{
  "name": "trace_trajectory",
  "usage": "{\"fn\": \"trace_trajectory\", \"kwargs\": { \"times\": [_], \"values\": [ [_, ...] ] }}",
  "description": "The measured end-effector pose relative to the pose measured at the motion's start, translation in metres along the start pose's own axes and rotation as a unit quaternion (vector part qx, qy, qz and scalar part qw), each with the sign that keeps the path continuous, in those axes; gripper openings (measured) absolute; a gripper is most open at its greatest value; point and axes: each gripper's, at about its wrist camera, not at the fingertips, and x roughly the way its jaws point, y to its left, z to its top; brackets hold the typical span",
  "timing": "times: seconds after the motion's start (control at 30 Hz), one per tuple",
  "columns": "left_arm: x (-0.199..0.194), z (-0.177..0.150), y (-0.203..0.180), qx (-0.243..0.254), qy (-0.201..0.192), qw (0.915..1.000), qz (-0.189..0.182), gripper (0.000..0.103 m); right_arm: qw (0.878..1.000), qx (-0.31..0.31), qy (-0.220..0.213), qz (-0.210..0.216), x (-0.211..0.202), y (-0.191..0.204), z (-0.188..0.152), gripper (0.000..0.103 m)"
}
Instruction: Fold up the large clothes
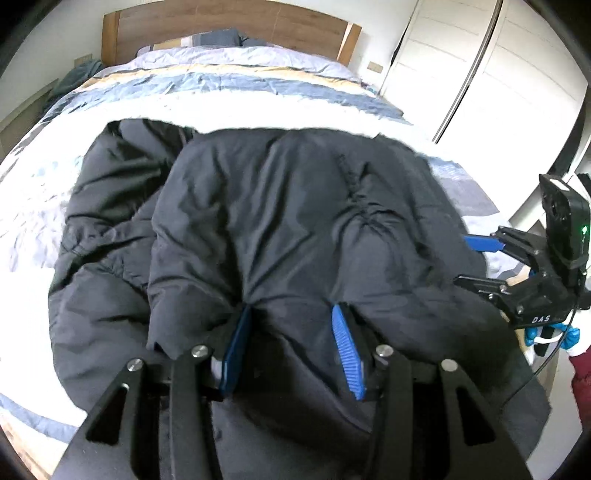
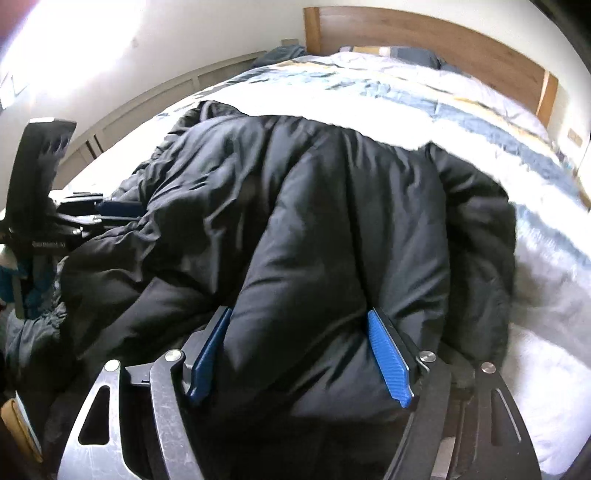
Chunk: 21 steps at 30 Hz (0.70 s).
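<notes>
A: Why is the big black padded jacket (image 1: 280, 221) held this way?

B: It lies on the bed with the striped blue, white and beige cover (image 1: 229, 92), and its near edge is taken at two places. I think this is so that the near part can be lifted and carried over the rest as one wide fold.

A: And the tools?

B: The left gripper (image 1: 291, 347) has its blue pads (image 1: 345, 350) pressed on a thick bunch of the cloth. The right gripper (image 2: 299, 354) also clamps a puffy roll between its pads. Neither one meets fully, because the filling is thick.

A: How does the jacket look?

B: Matte, wrinkled, swollen. One layer is already over another, and a gathered seam (image 1: 354, 199) runs along it. Behind is the brown wooden headboard (image 1: 229, 26).
</notes>
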Motion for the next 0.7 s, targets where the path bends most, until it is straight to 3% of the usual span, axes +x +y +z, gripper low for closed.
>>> {"fn": "trace_trajectory", "kwargs": {
  "times": [0.3, 0.33, 0.43, 0.57, 0.7],
  "values": [
    [-0.046, -0.001, -0.026, 0.003, -0.037, 0.9986, -0.039, 0.044, 0.998, 0.004, -0.061, 0.032, -0.054, 0.024, 0.004, 0.074],
    [-0.046, -0.005, -0.029, 0.005, -0.035, 0.9986, -0.039, 0.044, 0.997, 0.005, -0.063, 0.037, -0.054, 0.027, 0.004, 0.078],
    [-0.03, -0.019, -0.031, 0.009, -0.013, 0.9993, -0.034, 0.044, 0.998, 0.007, -0.049, 0.048, -0.044, 0.034, -0.003, 0.081],
    [-0.013, -0.041, -0.027, 0.006, -0.001, 0.9999, -0.016, 0.044, 0.999, -0.001, -0.006, 0.032, -0.012, 0.034, -0.025, 0.081],
    [-0.005, -0.048, -0.027, 0.009, -0.001, 0.9999, -0.005, 0.044, 1.0, 0.0, -0.005, 0.027, 0.004, 0.032, -0.041, 0.081]
  ]
}}
